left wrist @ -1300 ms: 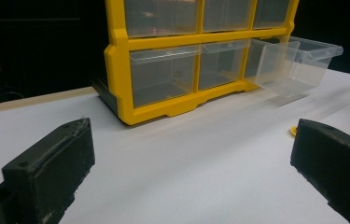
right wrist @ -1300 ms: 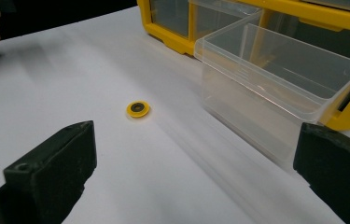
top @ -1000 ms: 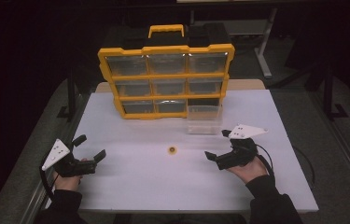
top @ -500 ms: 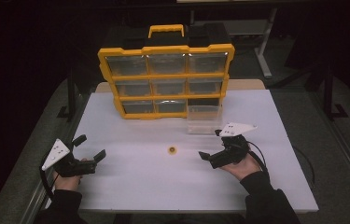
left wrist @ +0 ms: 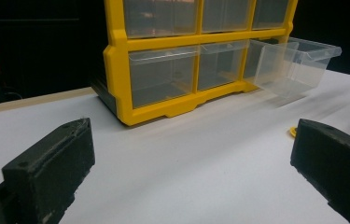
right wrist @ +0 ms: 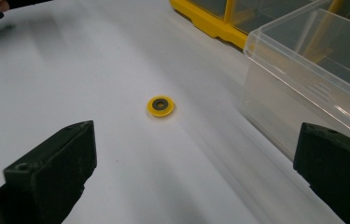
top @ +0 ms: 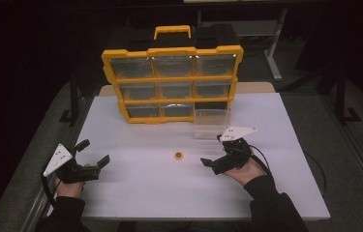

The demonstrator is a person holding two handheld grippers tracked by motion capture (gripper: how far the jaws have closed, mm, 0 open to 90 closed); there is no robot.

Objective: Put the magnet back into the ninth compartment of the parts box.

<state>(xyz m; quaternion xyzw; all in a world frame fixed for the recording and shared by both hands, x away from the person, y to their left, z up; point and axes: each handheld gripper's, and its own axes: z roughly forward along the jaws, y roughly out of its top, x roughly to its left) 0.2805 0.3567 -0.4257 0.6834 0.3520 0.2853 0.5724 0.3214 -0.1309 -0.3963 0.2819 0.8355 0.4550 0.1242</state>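
I am holding the right gripper (top: pixel 211 151) low over the tabletop (top: pixel 135 193), right of centre, with its jaws standing wide apart and clamping nothing. The yellow washer (top: pixel 178 155) is lying flat on the tabletop just to the left of this gripper, apart from both jaws. In the right gripper view, the yellow washer (right wrist: pixel 160 106) is sitting ahead of the jaws, between their lines and nearer the left-hand jaw, with bare white surface all around it. It is a small yellow ring with a dark centre.

I am resting the left gripper (top: pixel 93 153) at the near left corner of the tabletop, well apart from the washer. Its jaws are also spread wide with nothing between them. In the left gripper view, an edge of the washer (left wrist: pixel 293 132) is showing just beside the right-hand jaw, mostly hidden behind it.

The clear drawer (top: pixel 211 123) is standing on the tabletop on the far side of the right gripper, touching or nearly touching the front of the yellow organizer (top: pixel 172 82); I cannot tell which. The organizer is standing upright at the far edge, its bottom right compartment open and dark. In the right gripper view, the clear drawer (right wrist: pixel 312 70) is lying to the right of the washer, near but not touching it.
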